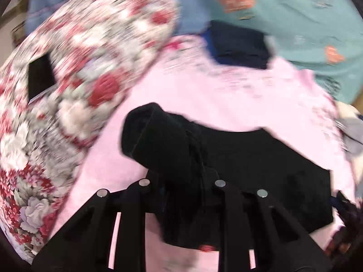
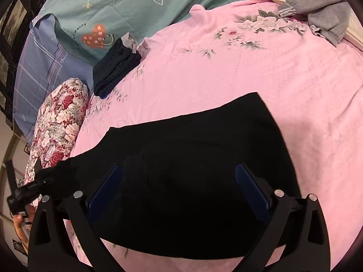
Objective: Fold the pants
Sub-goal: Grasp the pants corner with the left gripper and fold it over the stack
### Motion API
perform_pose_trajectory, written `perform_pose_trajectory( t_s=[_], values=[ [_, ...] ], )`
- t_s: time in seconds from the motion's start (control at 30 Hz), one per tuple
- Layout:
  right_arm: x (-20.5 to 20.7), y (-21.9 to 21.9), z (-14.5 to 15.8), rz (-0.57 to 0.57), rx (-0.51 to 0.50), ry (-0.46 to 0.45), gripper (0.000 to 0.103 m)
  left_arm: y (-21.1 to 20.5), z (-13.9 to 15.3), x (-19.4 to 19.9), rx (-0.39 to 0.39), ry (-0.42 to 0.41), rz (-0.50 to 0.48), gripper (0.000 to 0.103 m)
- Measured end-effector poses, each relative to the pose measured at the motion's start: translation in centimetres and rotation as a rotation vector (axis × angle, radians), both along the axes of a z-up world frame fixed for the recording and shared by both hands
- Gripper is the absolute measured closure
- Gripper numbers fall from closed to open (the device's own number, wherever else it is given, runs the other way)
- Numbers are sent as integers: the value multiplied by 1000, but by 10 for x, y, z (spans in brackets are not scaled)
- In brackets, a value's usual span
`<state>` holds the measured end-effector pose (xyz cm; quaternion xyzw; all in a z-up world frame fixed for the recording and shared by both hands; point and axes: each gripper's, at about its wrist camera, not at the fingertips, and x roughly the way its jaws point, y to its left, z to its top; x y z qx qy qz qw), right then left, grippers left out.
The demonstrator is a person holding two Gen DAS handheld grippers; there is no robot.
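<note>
The pants (image 2: 192,158) lie on the sheet (image 2: 249,79), a pillow (image 2: 61,122) to their left, folded clothes (image 2: 115,68) behind.

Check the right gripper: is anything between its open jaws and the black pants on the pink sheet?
Nothing visible. The right gripper hangs open directly over the black pants, with only pants fabric between its fingers. The folded dark garment lies apart, near the pillows.

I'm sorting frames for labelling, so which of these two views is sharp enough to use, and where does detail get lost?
Left wrist view: motion-smeared, the floral pillow and pink sheet streaked. Right wrist view: crisp, with fisheye bending at the edges. In both, the black pants read as a near-featureless dark mass, so folds barely show.
</note>
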<state>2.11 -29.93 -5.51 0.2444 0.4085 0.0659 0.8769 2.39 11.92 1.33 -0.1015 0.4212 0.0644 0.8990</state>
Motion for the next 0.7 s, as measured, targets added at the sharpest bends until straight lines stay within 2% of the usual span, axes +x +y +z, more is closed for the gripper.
perform_pose_trajectory(
  t_s=[0.1, 0.17, 0.27, 0.3, 0.33, 0.4, 0.43, 0.47, 0.53, 0.6, 0.7],
  values=[
    [-7, -10, 1, -8, 34, -11, 2, -56, 20, 1, 55, -65, -122, 82],
    [-14, -16, 2, -15, 41, -23, 2, -95, 22, 3, 70, -84, -227, 82],
    [-22, -25, 3, -33, 36, -27, 2, -150, 6, 7, 38, -40, -368, 82],
    [-24, -28, 3, -39, 37, -25, 2, -164, -3, 11, 24, -14, -416, 78],
    [-25, -30, 3, -45, 39, -22, 2, -180, -14, 15, 12, 28, -472, 72],
    [-28, -34, 3, -59, 41, -20, 2, -206, -42, 22, -45, 124, -600, 21],
    [-28, -35, 3, -62, 41, -19, 2, -213, -53, 24, -54, 157, -642, 20],
    [-29, -36, 4, -61, 40, -19, 2, -218, -63, 23, -21, 188, -647, 20],
    [-29, -35, 4, -50, 31, -15, 2, -214, -65, 16, 4, 184, -651, 20],
    [-27, -32, 4, -28, 23, -5, 2, -202, -56, 14, -9, 163, -637, 16],
    [-21, -24, 0, -10, 19, 18, 2, -165, -33, 7, -62, 84, -581, 9]
  ],
)
